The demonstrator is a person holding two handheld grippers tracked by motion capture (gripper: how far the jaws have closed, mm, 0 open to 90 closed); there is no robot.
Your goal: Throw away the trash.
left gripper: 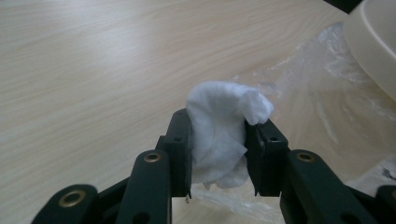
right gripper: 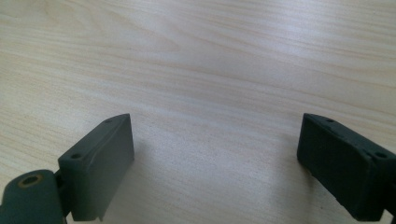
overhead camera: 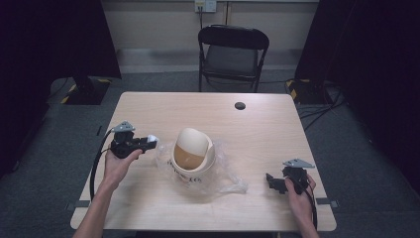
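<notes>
A cream swing-lid bin point(overhead camera: 192, 154) stands at the middle of the table on a clear plastic bag point(overhead camera: 225, 177). My left gripper point(overhead camera: 150, 141) is just left of the bin, shut on a crumpled white tissue point(left gripper: 219, 127), which bulges up between the two black jaws. The bin's rim point(left gripper: 373, 44) and the plastic bag point(left gripper: 322, 93) lie to the right in the left gripper view. My right gripper point(overhead camera: 271, 182) rests near the table's front right, open, with bare wood between its fingers point(right gripper: 100, 163).
The wooden table point(overhead camera: 257, 129) has a small black disc point(overhead camera: 240, 105) near its far edge. A black folding chair point(overhead camera: 232, 54) stands behind the table. Cables trail on the floor at the right.
</notes>
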